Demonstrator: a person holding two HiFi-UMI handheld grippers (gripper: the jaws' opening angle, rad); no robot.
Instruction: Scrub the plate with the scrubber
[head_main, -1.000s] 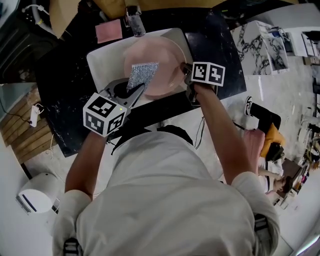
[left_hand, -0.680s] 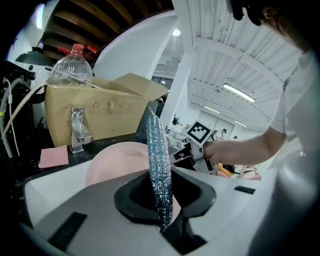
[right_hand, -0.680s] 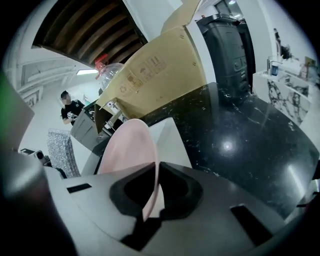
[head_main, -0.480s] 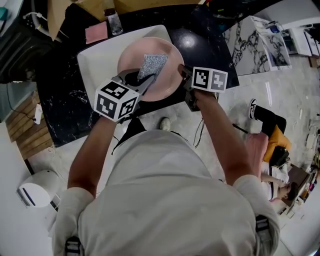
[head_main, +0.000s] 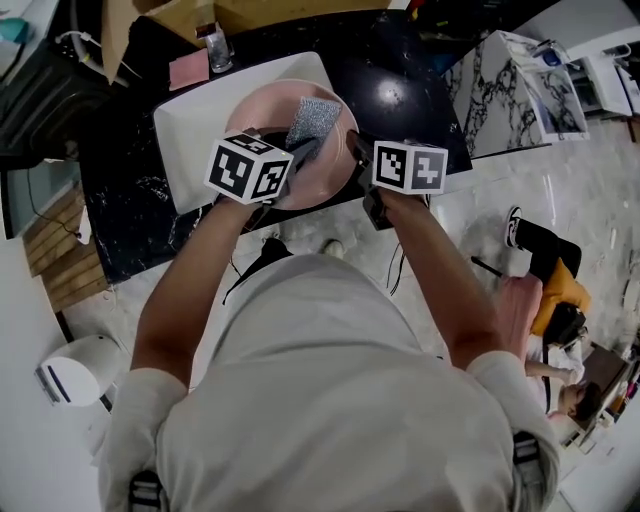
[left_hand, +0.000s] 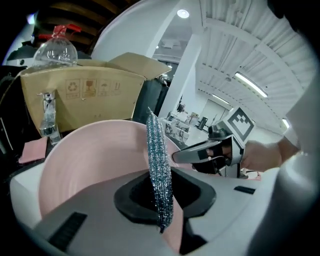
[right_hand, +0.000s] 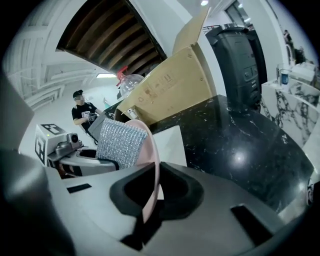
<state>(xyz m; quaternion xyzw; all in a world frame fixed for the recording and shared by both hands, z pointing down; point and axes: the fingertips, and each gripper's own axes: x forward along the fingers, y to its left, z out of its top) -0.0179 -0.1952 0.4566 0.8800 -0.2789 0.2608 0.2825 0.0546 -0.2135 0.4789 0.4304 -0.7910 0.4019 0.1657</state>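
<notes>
left gripper (head_main: 303, 150) pushed further in across plate (head_main: 262, 112), its marker cube now over near rim (was hanging well short of it). scrubber (head_main: 314, 118) slid from plate middle to far-right part. right gripper (head_main: 356, 150) cube now closer to left one.

The pink plate (head_main: 262, 115) was round and shallow, tipped up on edge over the white sink (head_main: 190, 120), with its rim pinched in the right gripper (right_hand: 150, 200). The scrubber (head_main: 313, 120) was a flat, silvery, glittering pad. It stood upright against the plate's inner face near the upper rim, and its lower end was clamped in the left gripper (left_hand: 162, 202).
</notes>
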